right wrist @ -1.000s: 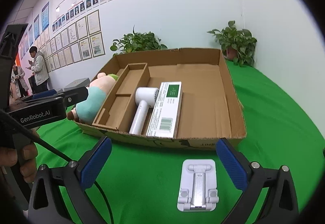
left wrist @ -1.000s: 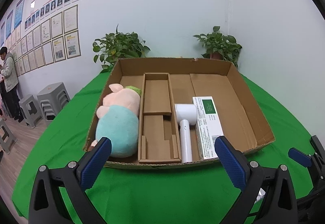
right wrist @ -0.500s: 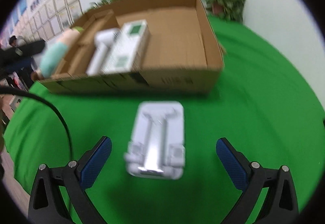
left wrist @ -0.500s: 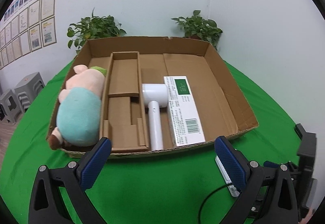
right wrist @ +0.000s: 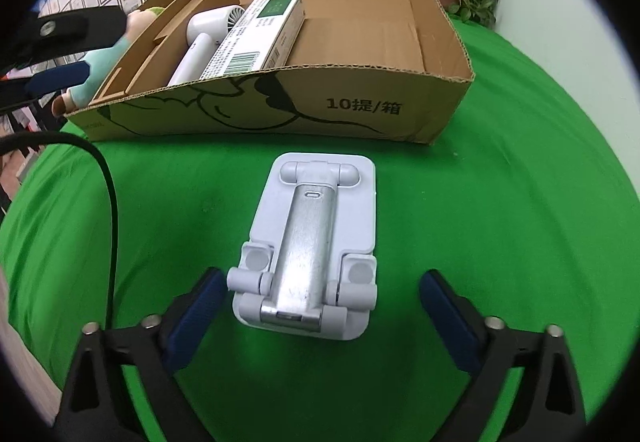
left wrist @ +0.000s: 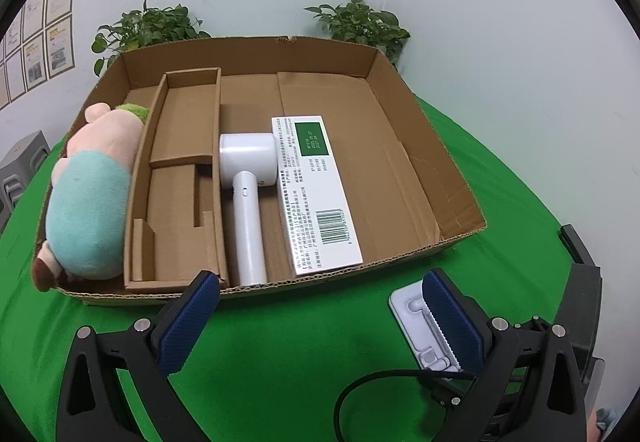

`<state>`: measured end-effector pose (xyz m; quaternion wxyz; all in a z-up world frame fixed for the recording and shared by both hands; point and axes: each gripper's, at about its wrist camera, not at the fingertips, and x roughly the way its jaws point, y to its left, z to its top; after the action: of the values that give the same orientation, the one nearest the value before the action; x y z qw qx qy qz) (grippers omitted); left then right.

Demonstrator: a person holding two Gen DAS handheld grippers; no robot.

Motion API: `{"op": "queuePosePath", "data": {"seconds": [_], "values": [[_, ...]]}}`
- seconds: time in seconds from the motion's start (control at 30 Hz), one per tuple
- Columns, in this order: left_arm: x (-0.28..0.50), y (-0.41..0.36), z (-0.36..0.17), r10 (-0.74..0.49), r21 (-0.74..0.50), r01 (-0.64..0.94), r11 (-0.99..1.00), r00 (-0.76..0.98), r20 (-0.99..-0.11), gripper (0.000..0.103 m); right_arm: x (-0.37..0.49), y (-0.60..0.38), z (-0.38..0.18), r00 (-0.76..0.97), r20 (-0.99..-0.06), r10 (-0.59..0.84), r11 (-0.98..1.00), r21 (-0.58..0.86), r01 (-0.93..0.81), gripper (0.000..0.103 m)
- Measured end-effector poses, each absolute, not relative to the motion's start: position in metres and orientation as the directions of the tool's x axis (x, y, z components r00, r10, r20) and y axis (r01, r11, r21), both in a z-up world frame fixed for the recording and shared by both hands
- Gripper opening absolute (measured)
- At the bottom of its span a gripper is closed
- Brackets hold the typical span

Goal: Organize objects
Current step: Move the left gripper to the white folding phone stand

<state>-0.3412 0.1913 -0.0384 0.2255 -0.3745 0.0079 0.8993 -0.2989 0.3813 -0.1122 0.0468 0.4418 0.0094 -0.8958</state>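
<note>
A white folding phone stand (right wrist: pixel 310 246) lies flat on the green cloth in front of a shallow cardboard box (right wrist: pixel 360 101). My right gripper (right wrist: pixel 320 306) is open, its near end between the two blue pads, not touching. The stand also shows in the left wrist view (left wrist: pixel 416 318), partly behind my left gripper's right pad. My left gripper (left wrist: pixel 320 318) is open and empty, above the cloth near the box's front wall (left wrist: pixel 256 292). In the box lie a plush pig (left wrist: pixel 92 193), a white hair dryer (left wrist: pixel 248 193) and a white-and-green carton (left wrist: pixel 316 193).
A cardboard divider insert (left wrist: pixel 176 177) stands between the pig and the dryer. The box's right part (left wrist: pixel 384 169) holds nothing. Two potted plants (left wrist: pixel 360 25) stand behind the box by the wall. A black cable (right wrist: pixel 108 177) runs across the cloth at the left.
My right gripper has come down and forward onto the phone stand, which now sits between its pads. My left gripper has swung right and tilted down toward the box front.
</note>
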Motion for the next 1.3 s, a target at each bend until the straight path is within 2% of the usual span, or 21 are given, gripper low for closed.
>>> {"op": "queuePosePath", "data": {"seconds": [0.17, 0.27, 0.4, 0.87, 0.93, 1.03, 1.17, 1.3], "values": [[-0.345, 0.196, -0.046, 0.429, -0.189, -0.427, -0.885, -0.585, -0.689, 0.102, -0.289, 0.376, -0.111, -0.614, -0.785, -0.082, -0.993, 0.015, 0.114, 0.075], [-0.346, 0.200, -0.050, 0.449, -0.207, -0.442, -0.872, -0.559, -0.697, 0.102, -0.285, 0.369, -0.111, -0.617, -0.782, -0.089, -0.991, 0.005, 0.137, 0.072], [-0.347, 0.205, -0.057, 0.472, -0.229, -0.460, -0.858, -0.527, -0.706, 0.102, -0.280, 0.364, -0.112, -0.624, -0.776, -0.094, -0.987, -0.010, 0.161, 0.072], [-0.349, 0.223, -0.080, 0.574, -0.339, -0.532, -0.776, -0.372, -0.730, 0.100, -0.246, 0.345, -0.114, -0.612, -0.748, -0.258, -0.930, 0.021, 0.366, 0.073], [-0.346, 0.225, -0.083, 0.581, -0.346, -0.543, -0.765, -0.349, -0.736, 0.097, -0.245, 0.347, -0.113, -0.610, -0.747, -0.264, -0.928, 0.025, 0.372, 0.073], [-0.346, 0.225, -0.091, 0.611, -0.395, -0.551, -0.735, -0.288, -0.737, 0.094, -0.241, 0.352, -0.113, -0.615, -0.751, -0.241, -0.940, 0.022, 0.342, 0.081], [-0.341, 0.227, -0.102, 0.644, -0.452, -0.559, -0.695, -0.205, -0.737, 0.088, -0.233, 0.361, -0.113, -0.624, -0.750, -0.217, -0.950, 0.015, 0.313, 0.081], [-0.339, 0.231, -0.111, 0.677, -0.507, -0.564, -0.652, -0.133, -0.723, 0.078, -0.229, 0.366, -0.115, -0.628, -0.752, -0.199, -0.952, -0.004, 0.306, 0.082]]}}
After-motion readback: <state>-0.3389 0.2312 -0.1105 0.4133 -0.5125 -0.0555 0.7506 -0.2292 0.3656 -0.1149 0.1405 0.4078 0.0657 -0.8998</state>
